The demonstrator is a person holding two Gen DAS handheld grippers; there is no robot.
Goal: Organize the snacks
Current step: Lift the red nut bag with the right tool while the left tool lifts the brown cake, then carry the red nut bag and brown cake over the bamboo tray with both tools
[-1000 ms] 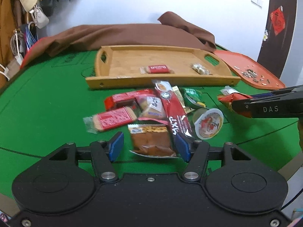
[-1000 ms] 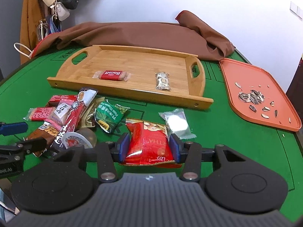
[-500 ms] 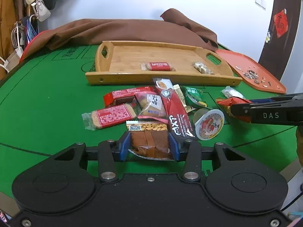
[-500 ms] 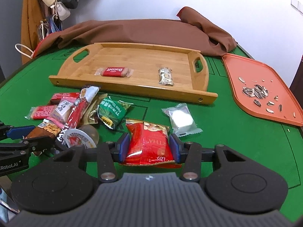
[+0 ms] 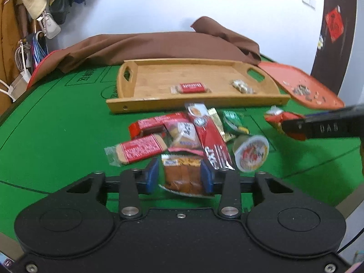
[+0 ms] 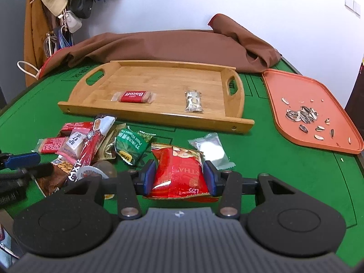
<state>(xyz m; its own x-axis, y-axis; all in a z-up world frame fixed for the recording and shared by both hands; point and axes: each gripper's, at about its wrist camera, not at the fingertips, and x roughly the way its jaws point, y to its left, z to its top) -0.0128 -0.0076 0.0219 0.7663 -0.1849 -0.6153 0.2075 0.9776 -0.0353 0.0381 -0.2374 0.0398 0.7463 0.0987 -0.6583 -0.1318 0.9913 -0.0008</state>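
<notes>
My left gripper (image 5: 179, 176) is shut on a brown almond snack packet (image 5: 183, 173) and holds it just above the green table. My right gripper (image 6: 179, 176) is shut on a red peanut bag (image 6: 178, 174), which also shows at the right of the left wrist view (image 5: 281, 120). A pile of several snack packets (image 5: 182, 132) lies ahead of the left gripper. Behind it stands a wooden tray (image 5: 261, 97) holding a red Biscoff biscuit (image 5: 190, 88) and a small nut packet (image 5: 241, 87). The tray also shows in the right wrist view (image 6: 241, 122).
An orange tray (image 6: 284, 100) with sunflower seeds sits at the right. A brown cloth (image 6: 170, 45) lies behind the wooden tray. A clear white sachet (image 6: 210, 150) lies right of the red bag. A jelly cup (image 5: 251, 153) lies beside the pile. Bags hang at the far left.
My left gripper closed on the brown almond packet and lifted it slightly. My right gripper kept hold of the red bag and rose a little.
</notes>
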